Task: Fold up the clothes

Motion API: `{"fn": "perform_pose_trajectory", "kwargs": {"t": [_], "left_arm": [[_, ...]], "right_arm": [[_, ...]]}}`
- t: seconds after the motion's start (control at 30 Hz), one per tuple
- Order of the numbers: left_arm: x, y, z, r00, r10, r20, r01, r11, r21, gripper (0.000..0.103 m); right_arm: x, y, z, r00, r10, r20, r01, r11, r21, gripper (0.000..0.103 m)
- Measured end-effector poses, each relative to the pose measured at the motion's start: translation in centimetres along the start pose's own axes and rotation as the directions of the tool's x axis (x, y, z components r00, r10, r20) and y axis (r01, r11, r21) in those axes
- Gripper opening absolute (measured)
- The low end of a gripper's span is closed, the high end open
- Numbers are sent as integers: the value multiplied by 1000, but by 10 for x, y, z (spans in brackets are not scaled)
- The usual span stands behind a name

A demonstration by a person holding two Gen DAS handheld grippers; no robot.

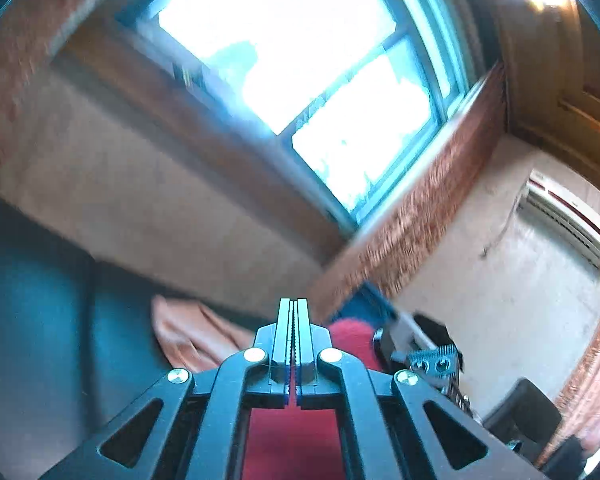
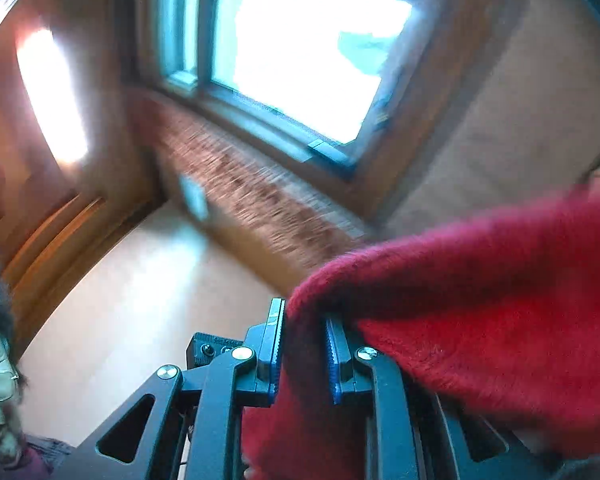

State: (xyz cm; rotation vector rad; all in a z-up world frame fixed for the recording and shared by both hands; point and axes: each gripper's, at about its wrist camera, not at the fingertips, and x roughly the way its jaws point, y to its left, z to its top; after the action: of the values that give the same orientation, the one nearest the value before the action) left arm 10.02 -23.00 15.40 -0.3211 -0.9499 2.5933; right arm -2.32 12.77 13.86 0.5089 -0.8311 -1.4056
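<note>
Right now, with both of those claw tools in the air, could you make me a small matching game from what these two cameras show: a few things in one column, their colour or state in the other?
Things:
1. left gripper
2. right gripper
3. sweater
4. air conditioner

States:
A. high on the wall
B. jaws shut tight, nothing seen between the tips
C. red and fuzzy
D. clamped on a fold of cloth

Pairs: 1-B, 2-D, 3-C, 4-A

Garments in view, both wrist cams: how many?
2. Red garment clamped in the right gripper, draping right. Peach cloth lies behind the left gripper. More may be hidden.
</note>
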Motion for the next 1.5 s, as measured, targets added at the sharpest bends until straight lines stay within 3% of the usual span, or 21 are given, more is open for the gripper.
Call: {"fn": "perform_pose_trajectory", "kwargs": {"t": [0.07,0.13,0.27,0.37,0.4,0.43,0.47,0.5,0.57,0.67,0.77,0.87,0.93,1.0,1.07,1.13,1.2,1.27,1.37,1.43,1.5], "left_arm": [[-15,1,16,998,65,25,-66,998,20,0],[-19,10,24,987,156,41,-157,987,32,0],[-11,50,18,948,319,-13,-319,948,-6,0],[-20,88,-6,931,353,-92,-358,933,-46,4],[-25,101,-15,925,362,-118,-370,927,-59,6],[-29,114,-24,918,371,-144,-383,921,-73,9],[-33,127,-33,910,378,-170,-396,914,-85,10],[-40,136,-42,895,403,-190,-423,903,-78,12],[-55,150,-59,866,441,-235,-469,880,-76,13],[-81,159,-83,866,418,-274,-455,886,-89,17],[-90,153,-98,880,342,-329,-391,915,-97,26],[-78,153,-113,875,293,-385,-358,928,-105,34],[-64,157,-123,865,284,-414,-366,921,-132,41],[-50,166,-133,851,279,-445,-391,903,-181,45],[-39,177,-144,843,272,-464,-414,879,-237,45],[-35,186,-152,847,276,-454,-436,850,-297,48],[-38,197,-157,872,240,-428,-419,818,-395,53],[-40,206,-160,893,204,-401,-396,782,-482,57],[-35,210,-161,893,190,-408,-392,772,-499,59],[-32,209,-162,890,168,-424,-385,776,-500,61],[-31,211,-162,886,158,-435,-386,773,-503,61]], "right_arm": [[32,22,0,998,52,-33,-53,998,-40,20],[58,33,5,999,37,-30,-40,995,-93,20],[118,12,15,983,-153,-98,141,983,-119,20],[122,-4,4,943,-284,-171,250,948,-196,22],[118,-6,-3,924,-330,-194,281,929,-242,33],[111,-10,-13,897,-377,-229,312,909,-277,42],[104,-14,-23,868,-424,-260,340,887,-312,62],[98,-17,-35,825,-490,-281,376,848,-374,72],[86,-16,-67,722,-624,-298,417,737,-532,73],[78,-17,-110,596,-723,-350,370,634,-679,83],[76,-26,-151,459,-818,-348,282,506,-815,86],[75,-55,-170,330,-871,-365,266,456,-849,86],[75,-68,-178,293,-860,-419,293,498,-816,86],[73,-70,-186,313,-808,-499,319,585,-746,88],[72,-65,-195,352,-752,-557,326,657,-680,92],[65,-59,-207,395,-682,-615,323,730,-602,95],[58,-53,-218,431,-609,-666,316,793,-521,96],[56,-52,-224,434,-582,-688,316,813,-488,96],[61,-47,-215,429,-554,-713,295,832,-469,93],[68,-37,-188,470,-570,-674,275,820,-502,91],[76,-29,-151,515,-629,-583,281,766,-578,98]]}}
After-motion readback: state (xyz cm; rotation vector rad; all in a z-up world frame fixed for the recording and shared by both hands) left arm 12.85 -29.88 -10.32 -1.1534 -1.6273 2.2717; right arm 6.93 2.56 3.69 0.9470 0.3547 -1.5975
